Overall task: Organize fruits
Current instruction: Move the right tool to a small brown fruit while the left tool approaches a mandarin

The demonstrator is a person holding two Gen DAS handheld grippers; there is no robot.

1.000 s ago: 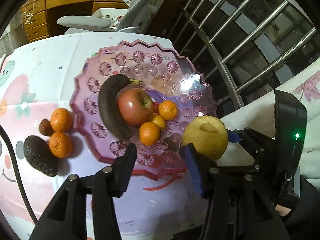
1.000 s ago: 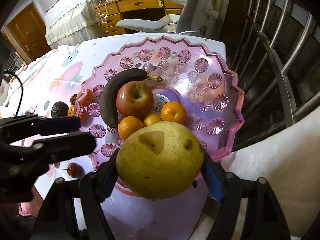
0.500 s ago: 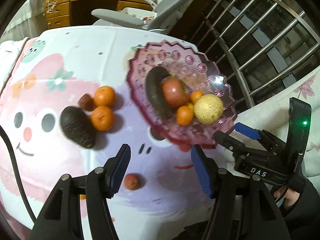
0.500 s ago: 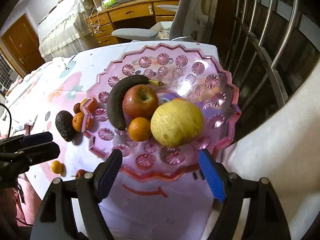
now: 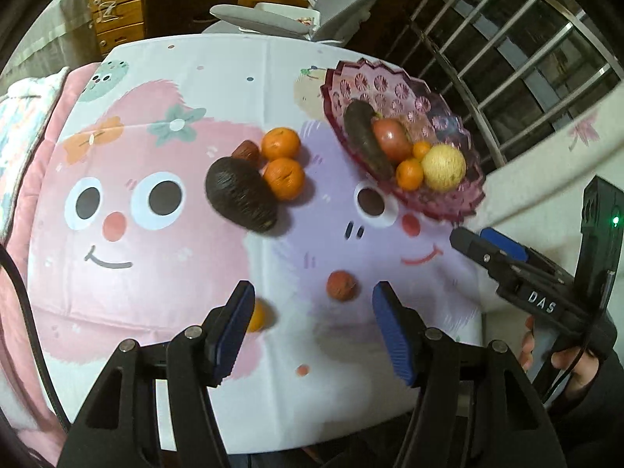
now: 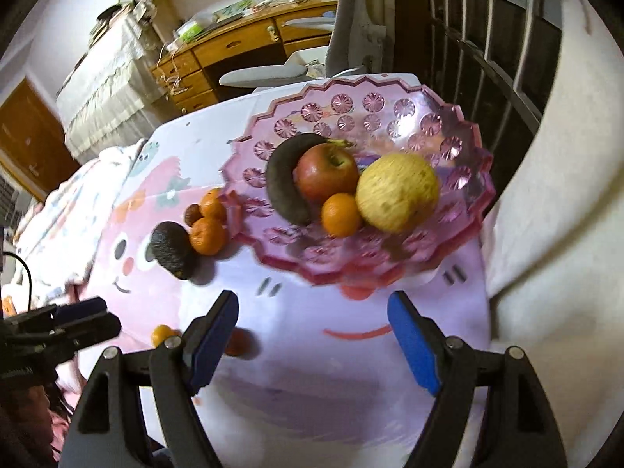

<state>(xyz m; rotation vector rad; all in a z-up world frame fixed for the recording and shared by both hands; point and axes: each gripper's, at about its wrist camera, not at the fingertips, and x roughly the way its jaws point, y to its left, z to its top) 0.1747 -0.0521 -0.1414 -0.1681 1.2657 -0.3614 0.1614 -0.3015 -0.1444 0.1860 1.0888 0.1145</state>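
My left gripper and right gripper both stood spread and empty. The round yellow pear lay in the scalloped pink glass dish, right of the red apple.

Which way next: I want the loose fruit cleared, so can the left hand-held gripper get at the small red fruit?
Probably yes: left hand-held gripper is open, and the red fruit lies just ahead, nothing between.

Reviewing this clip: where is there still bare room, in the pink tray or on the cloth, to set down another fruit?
Free: the pink tray's far half, beyond the banana, apple and pear; also the cloth left of the avocado. Crowded: the tray's near middle, and the gap where two oranges sit between avocado and tray.
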